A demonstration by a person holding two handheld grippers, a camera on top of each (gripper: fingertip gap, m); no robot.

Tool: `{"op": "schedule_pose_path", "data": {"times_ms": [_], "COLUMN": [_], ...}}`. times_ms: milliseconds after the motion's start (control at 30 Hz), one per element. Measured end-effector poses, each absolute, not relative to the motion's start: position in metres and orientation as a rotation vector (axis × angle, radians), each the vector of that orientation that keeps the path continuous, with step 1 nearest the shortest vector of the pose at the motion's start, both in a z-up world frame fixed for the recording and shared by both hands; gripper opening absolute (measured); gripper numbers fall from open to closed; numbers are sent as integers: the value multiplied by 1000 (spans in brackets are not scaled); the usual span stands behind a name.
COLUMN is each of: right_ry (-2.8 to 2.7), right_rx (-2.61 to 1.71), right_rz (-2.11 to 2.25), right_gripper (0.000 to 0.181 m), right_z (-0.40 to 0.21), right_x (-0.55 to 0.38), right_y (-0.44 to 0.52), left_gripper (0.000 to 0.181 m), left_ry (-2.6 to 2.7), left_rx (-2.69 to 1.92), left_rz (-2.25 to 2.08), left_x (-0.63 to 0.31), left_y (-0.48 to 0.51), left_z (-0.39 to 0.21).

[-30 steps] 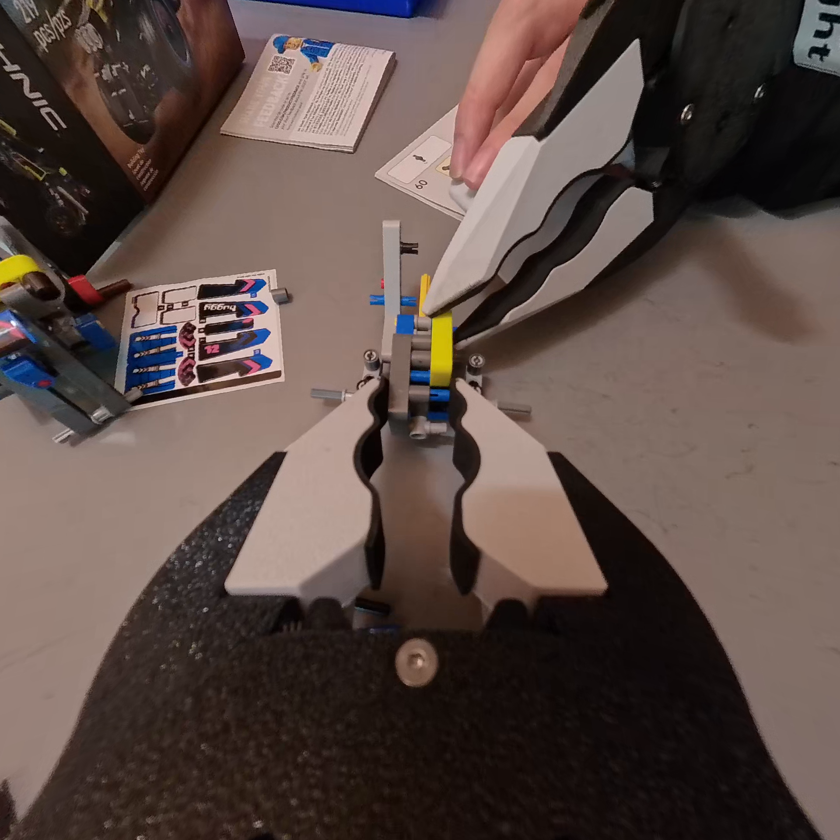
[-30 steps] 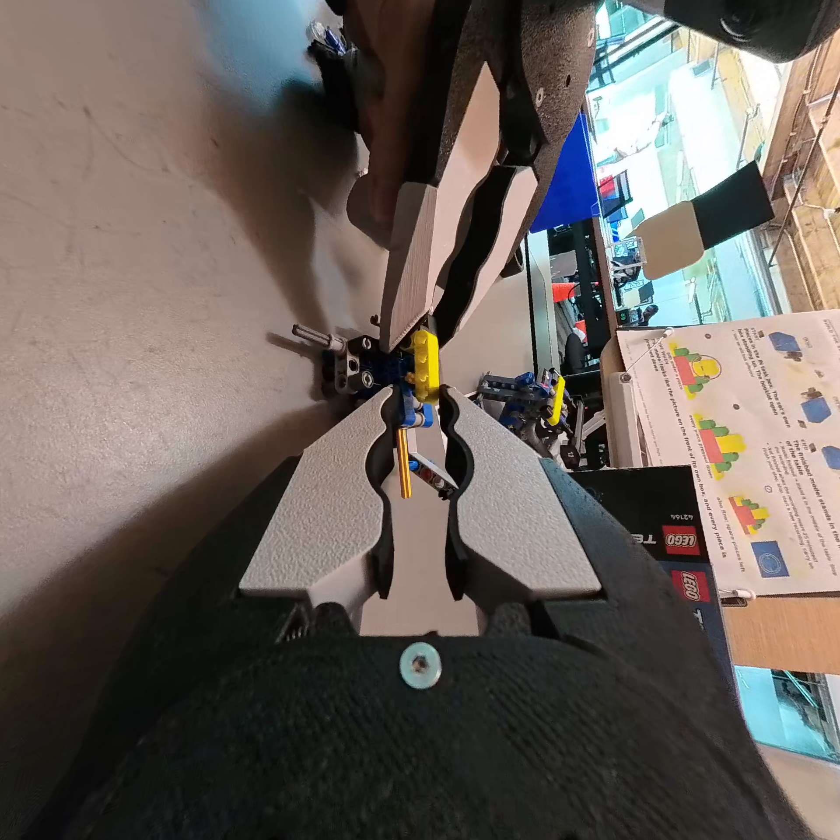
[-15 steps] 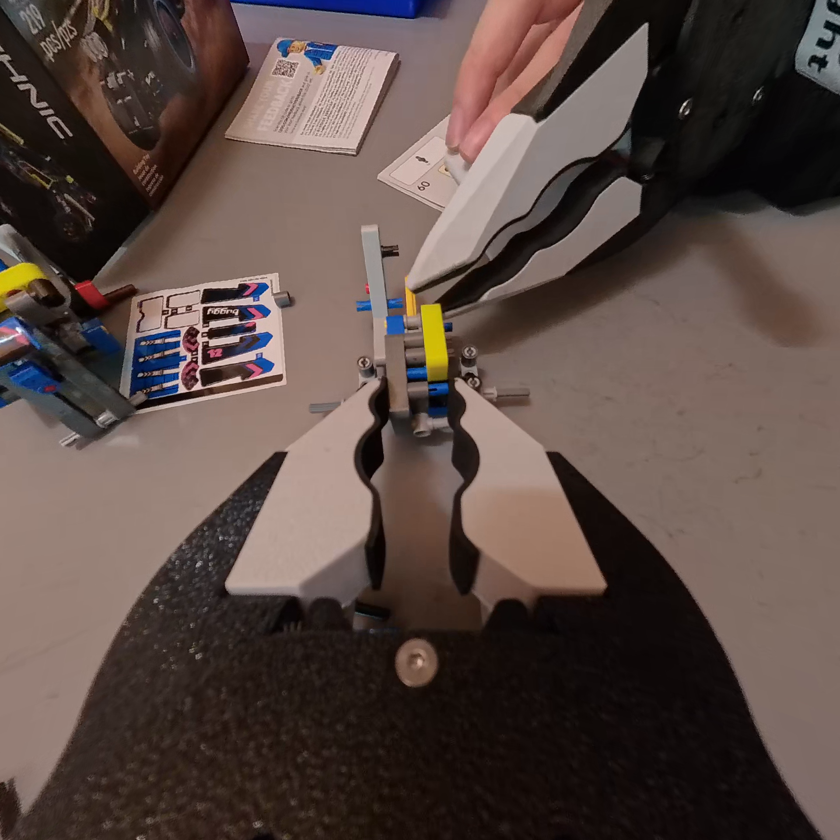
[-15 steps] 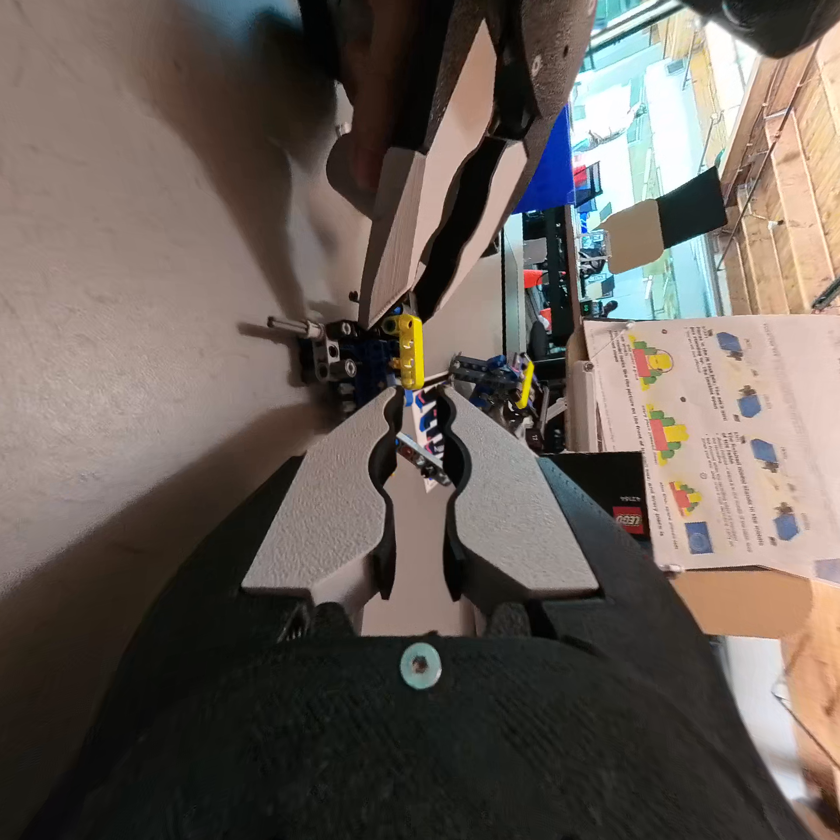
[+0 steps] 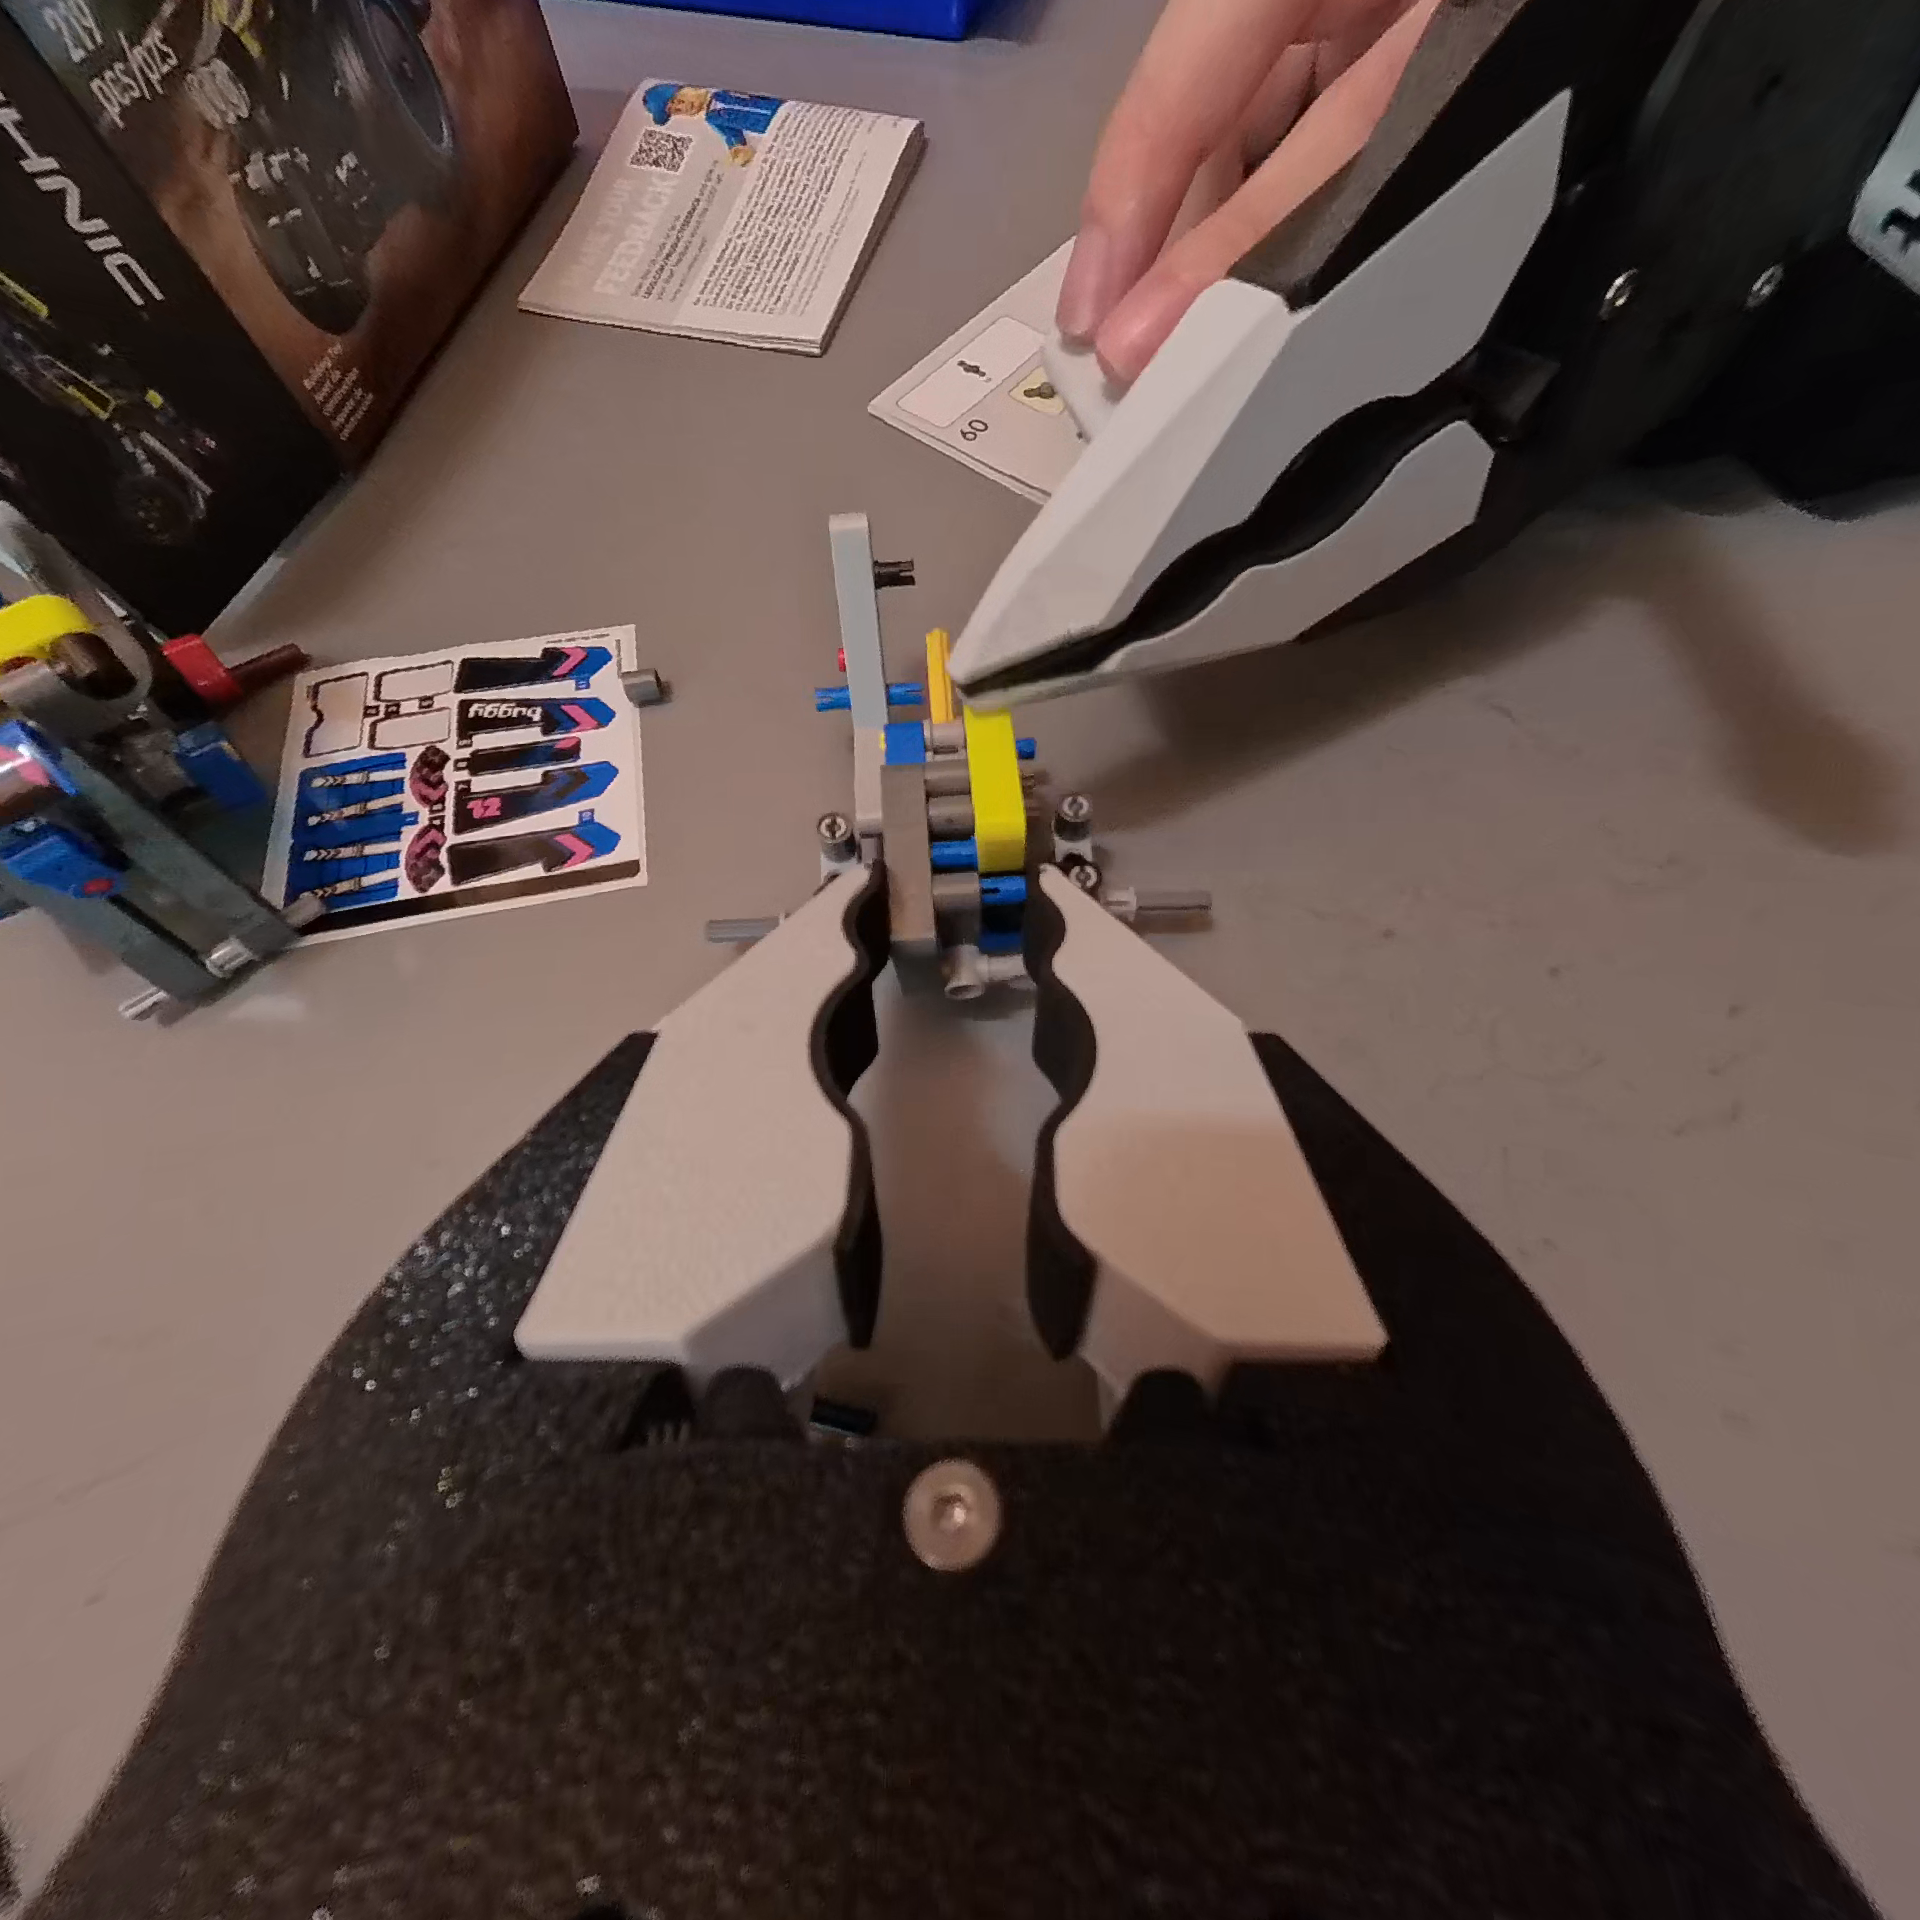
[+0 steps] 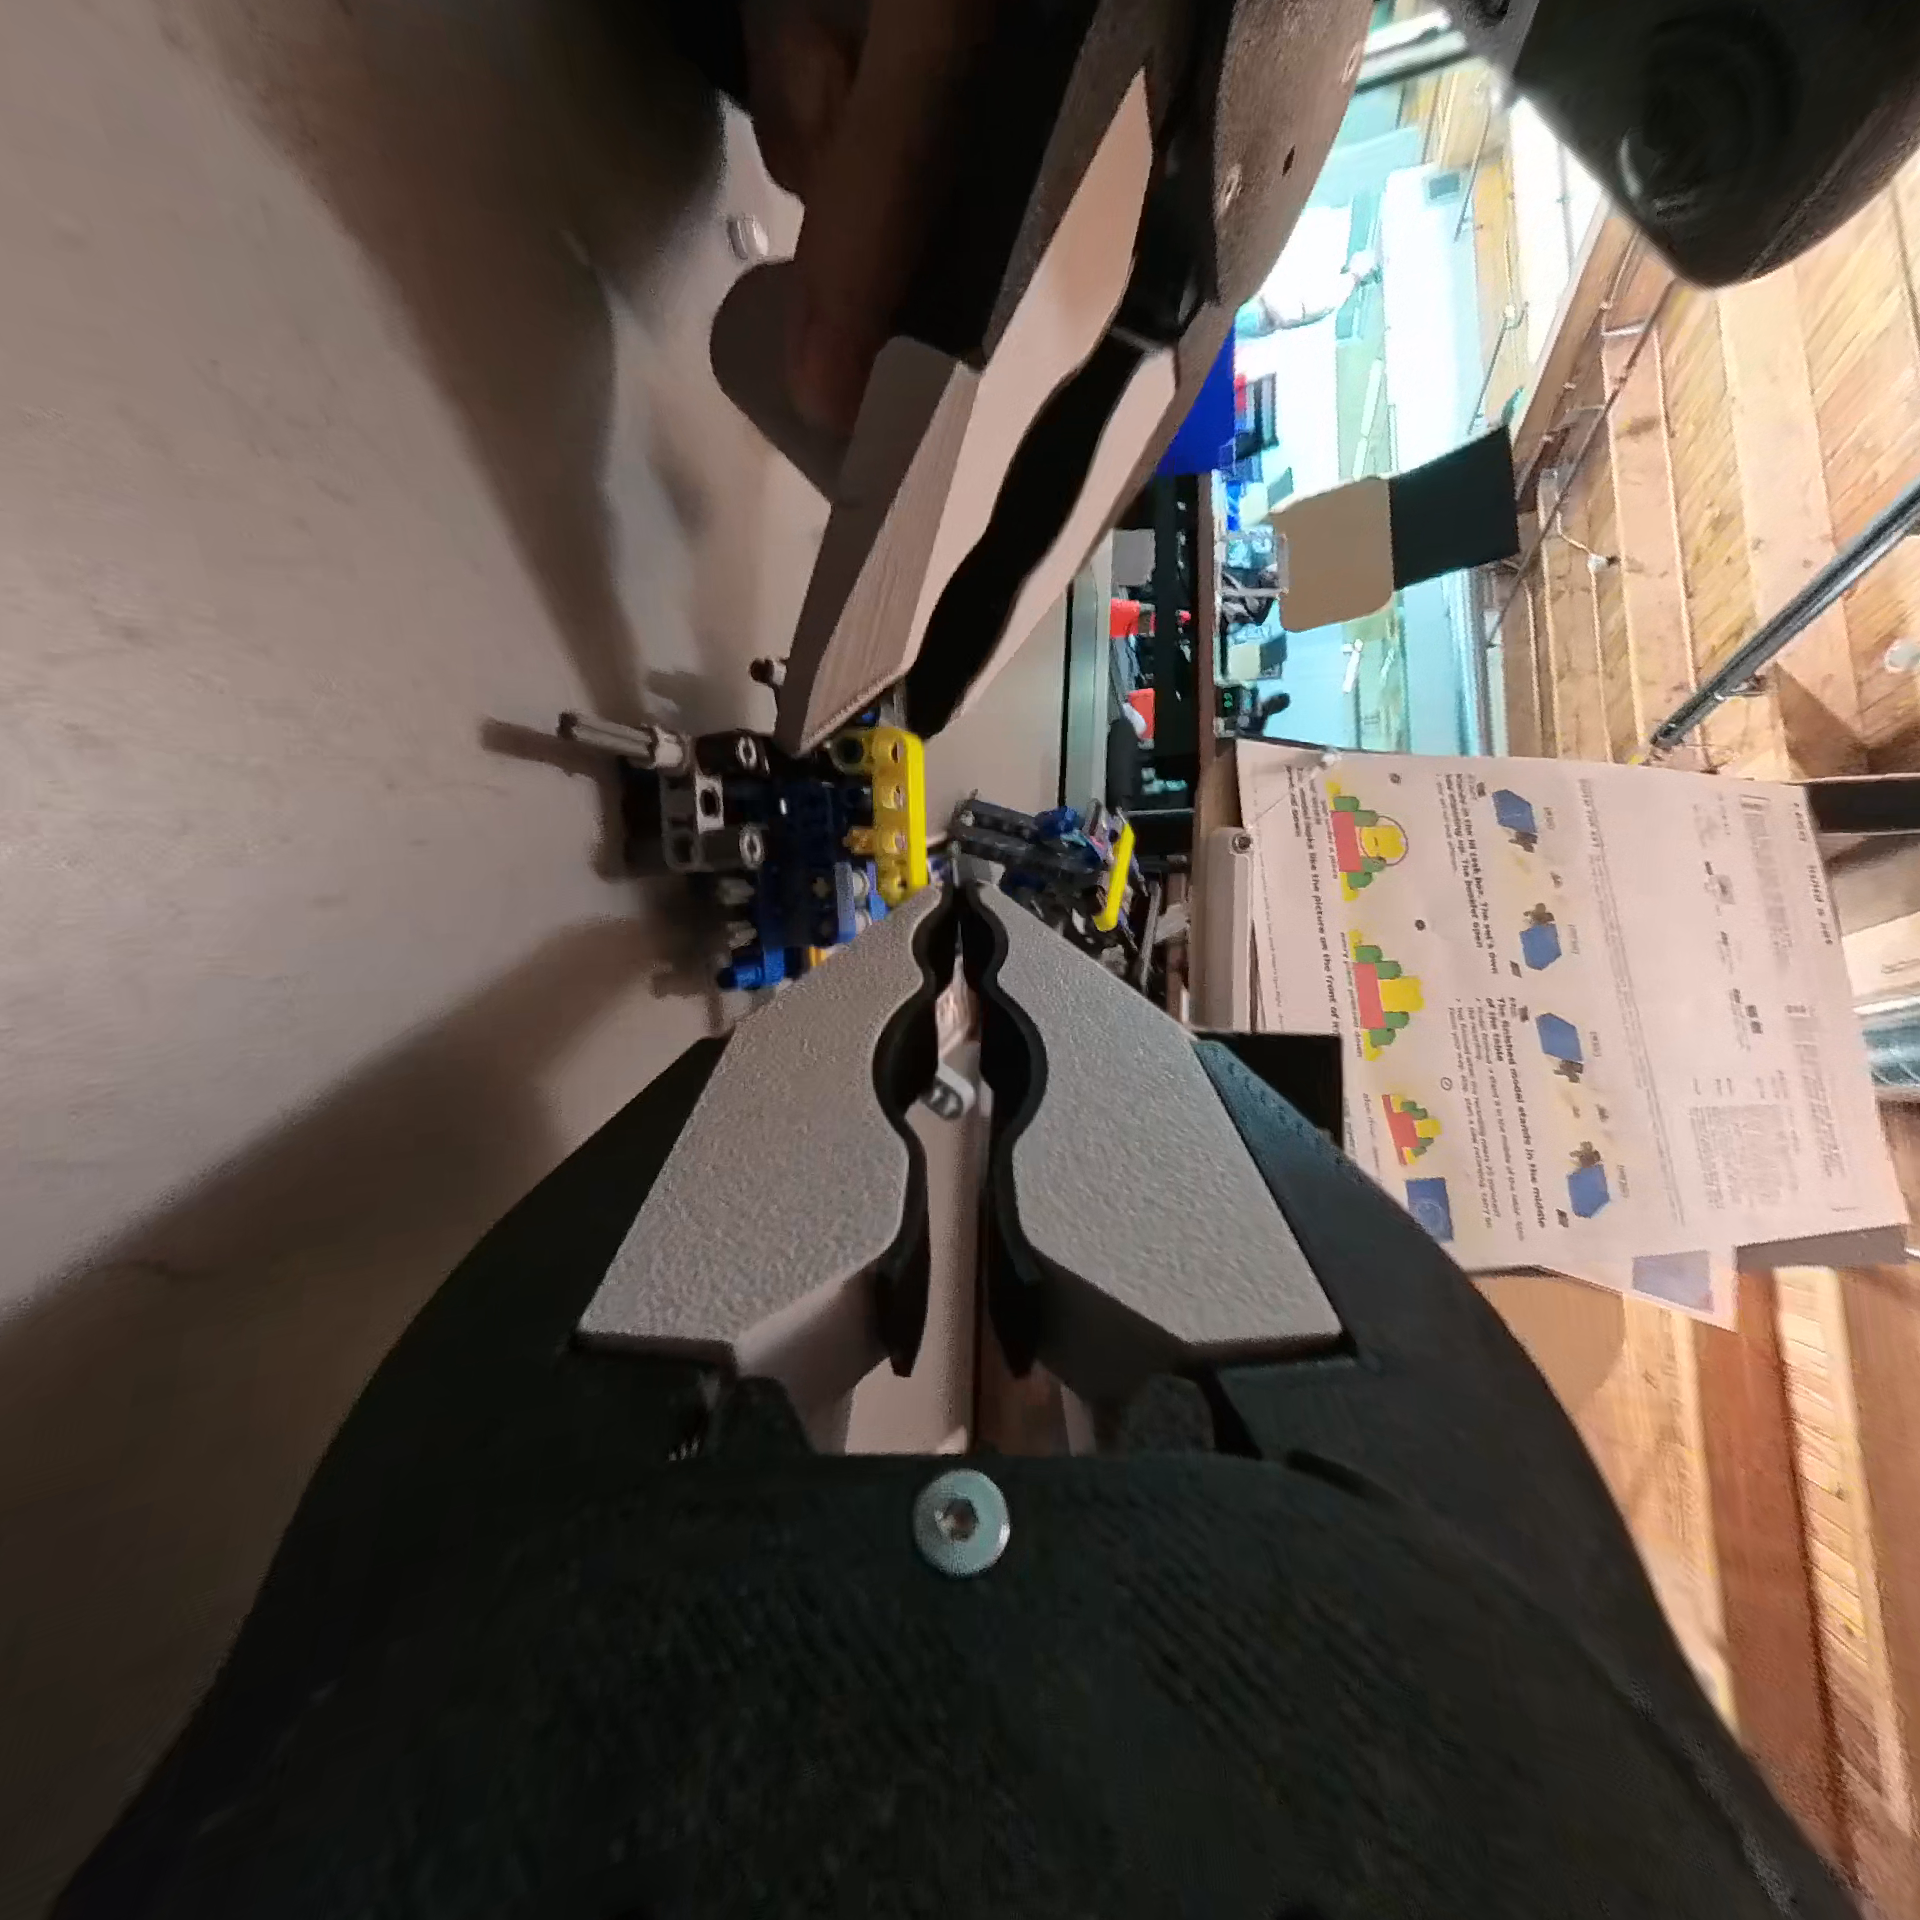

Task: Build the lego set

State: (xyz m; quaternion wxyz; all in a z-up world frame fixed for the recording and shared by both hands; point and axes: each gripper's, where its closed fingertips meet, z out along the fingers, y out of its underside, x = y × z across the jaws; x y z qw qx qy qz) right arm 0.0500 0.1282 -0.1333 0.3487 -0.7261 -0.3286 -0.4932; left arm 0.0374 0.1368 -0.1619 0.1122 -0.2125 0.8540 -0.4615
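Grey tabletop (image 5: 1455, 1039), left wrist view: left claw (image 5: 956, 914) clamped on grey-blue-yellow lego assembly (image 5: 961, 831) standing mid-tabletop; right claw (image 5: 971, 681), tips together, touching assembly's yellow beam; sticker sheet (image 5: 457, 769), booklet (image 5: 727, 208), set box (image 5: 208, 208) beyond. Right wrist view: right claw (image 6: 954, 902) tips nearly closed, empty, beside yellow beam (image 6: 899, 810); left claw (image 6: 852, 727) above assembly.

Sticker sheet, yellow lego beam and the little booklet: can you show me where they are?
sticker sheet (image 5: 457, 774), left wrist view, on the middle of its printed face.
yellow lego beam (image 5: 992, 795), left wrist view, on its top face.
booklet (image 5: 727, 213), left wrist view, on its cover.
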Motion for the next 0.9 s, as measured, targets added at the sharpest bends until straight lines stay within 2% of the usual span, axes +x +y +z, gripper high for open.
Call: {"op": "schedule_pose_path", "data": {"times_ms": [167,300,467,567,700,900], "right_ry": [-838,-756,-467,-237,3,194], "right_rx": [-1886,-1904,-1872,-1857,-1853,-1834], "right_rz": [-1257,-1223,-1117,-1072,-1051,-1039], "right_gripper": [1,11,13,11,7,7], "right_z": [-133,-129,-104,-92,-101,-107], "right_x": [51,57,63,69,83,89], "right_y": [127,121,108,88,60,28], "left_gripper": [22,23,34,26,18,47], "left_ry": [2501,2486,2449,2319,2373,2645], "left_rx": [-619,-583,-540,-591,-852,-934], "left_rz": [-1352,-1336,-1386,-1476,-1233,-808], "left_x": [38,38,36,51,102,139], "left_y": [136,136,135,142,165,151], "left_z": [-162,-161,-144,-121,-135,-165]}}
